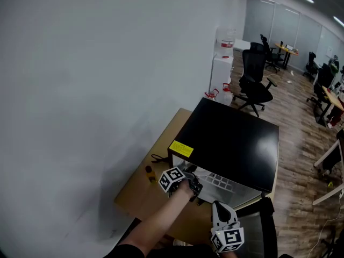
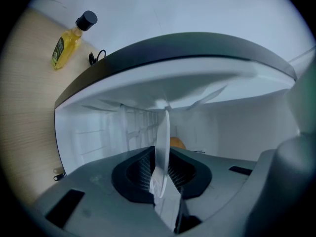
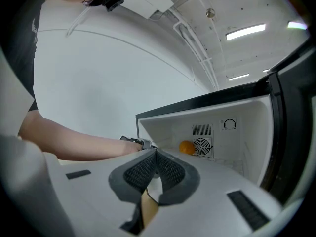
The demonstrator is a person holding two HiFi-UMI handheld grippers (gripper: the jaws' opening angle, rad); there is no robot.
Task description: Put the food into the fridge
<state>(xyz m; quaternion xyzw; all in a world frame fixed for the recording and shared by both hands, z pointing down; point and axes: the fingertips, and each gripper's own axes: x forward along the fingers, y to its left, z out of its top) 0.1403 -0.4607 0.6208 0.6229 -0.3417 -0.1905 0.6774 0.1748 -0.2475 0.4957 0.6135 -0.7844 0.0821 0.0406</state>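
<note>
A black mini fridge [image 1: 231, 138] stands on a wooden table [image 1: 140, 195] with its door open toward me. In the left gripper view my left gripper [image 2: 161, 168] is shut on the rim of a thin white plate [image 2: 162, 132], seen edge-on and reaching into the white fridge interior [image 2: 98, 132]. An orange food item [image 3: 186, 147] lies deep inside, near the back wall's fan [image 3: 201, 146]; I cannot tell whether it rests on the plate. From the head view the left gripper [image 1: 194, 188] is at the fridge mouth. My right gripper [image 3: 157, 157] is shut and empty, held back from the opening [image 1: 217, 204].
A small bottle of yellow liquid [image 2: 69, 43] with a black cap stands on the table left of the fridge, next to a black cable [image 1: 157, 158]. The white wall runs close along the left. Office chairs [image 1: 255, 79] and desks stand farther back on the wooden floor.
</note>
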